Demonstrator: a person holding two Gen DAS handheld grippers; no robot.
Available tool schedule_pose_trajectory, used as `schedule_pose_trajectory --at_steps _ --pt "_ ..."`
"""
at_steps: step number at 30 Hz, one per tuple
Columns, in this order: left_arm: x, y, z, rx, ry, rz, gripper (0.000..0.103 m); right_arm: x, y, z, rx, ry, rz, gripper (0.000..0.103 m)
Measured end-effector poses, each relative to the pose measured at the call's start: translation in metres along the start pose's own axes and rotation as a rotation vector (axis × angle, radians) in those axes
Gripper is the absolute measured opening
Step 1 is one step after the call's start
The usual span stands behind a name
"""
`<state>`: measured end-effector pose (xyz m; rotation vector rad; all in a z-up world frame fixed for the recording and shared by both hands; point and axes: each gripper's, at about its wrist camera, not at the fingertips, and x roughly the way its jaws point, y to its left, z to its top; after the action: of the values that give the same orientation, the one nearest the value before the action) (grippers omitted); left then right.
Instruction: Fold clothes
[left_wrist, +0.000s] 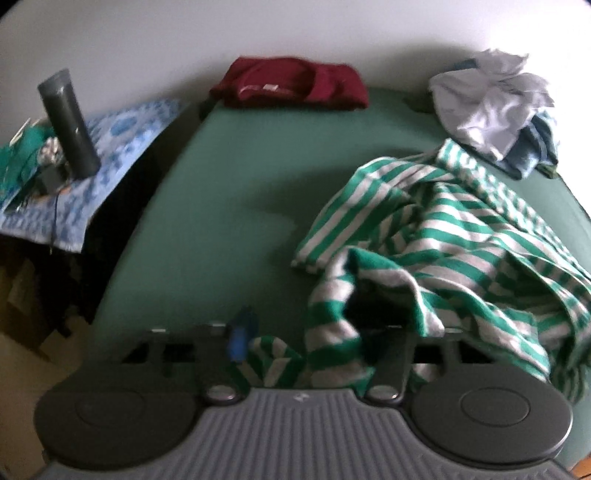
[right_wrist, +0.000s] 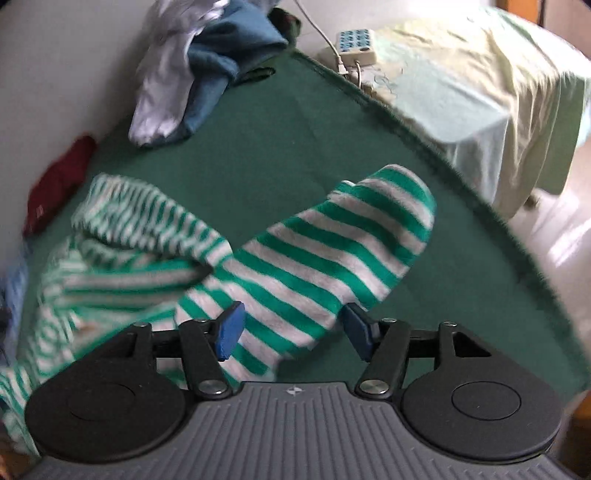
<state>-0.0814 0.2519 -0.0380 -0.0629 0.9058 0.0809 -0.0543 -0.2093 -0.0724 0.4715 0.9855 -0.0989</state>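
Striped green-and-white garment (right_wrist: 295, 266) lies crumpled on the green cloth (right_wrist: 258, 147), one sleeve between the right gripper's (right_wrist: 291, 328) wide-open jaws. Left gripper (left_wrist: 295, 347) is smothered in its folds; whether it grips is unclear. Ahead sit a maroon garment (left_wrist: 291, 85) and a pale-and-blue pile (left_wrist: 495, 114).

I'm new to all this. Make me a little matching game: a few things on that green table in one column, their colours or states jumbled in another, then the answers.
Things:
1. striped garment
2. folded garment at the far edge
3. tall cylinder on the side table
4. right gripper

Descriptions:
A. dark red
B. open, fabric between its fingers
C. green and white
D. dark grey, upright

Pairs: 1-C, 2-A, 3-D, 4-B
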Motion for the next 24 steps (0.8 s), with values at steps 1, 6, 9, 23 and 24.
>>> schedule_pose_trajectory --at_steps 1,6,9,23,24 --pt "0.003 0.000 0.003 -0.014 0.003 0.005 0.027 0.001 0.003 0.002 -0.008 -0.008 -0.008 0.069" --pt "-0.012 0.001 0.017 -0.029 -0.087 -0.007 0.010 0.008 0.020 0.010 -0.049 -0.050 -0.050 0.008" --pt "-0.040 -0.002 0.034 0.026 -0.203 -0.017 0.010 -0.017 0.008 0.031 0.048 -0.121 0.042 0.007" --pt "-0.069 0.000 0.112 0.049 -0.393 -0.082 0.010 -0.098 0.023 0.090 0.087 -0.397 0.301 0.005" --pt "-0.062 -0.002 0.121 0.059 -0.385 -0.095 0.010 -0.103 0.024 0.094 0.085 -0.415 0.318 0.005"
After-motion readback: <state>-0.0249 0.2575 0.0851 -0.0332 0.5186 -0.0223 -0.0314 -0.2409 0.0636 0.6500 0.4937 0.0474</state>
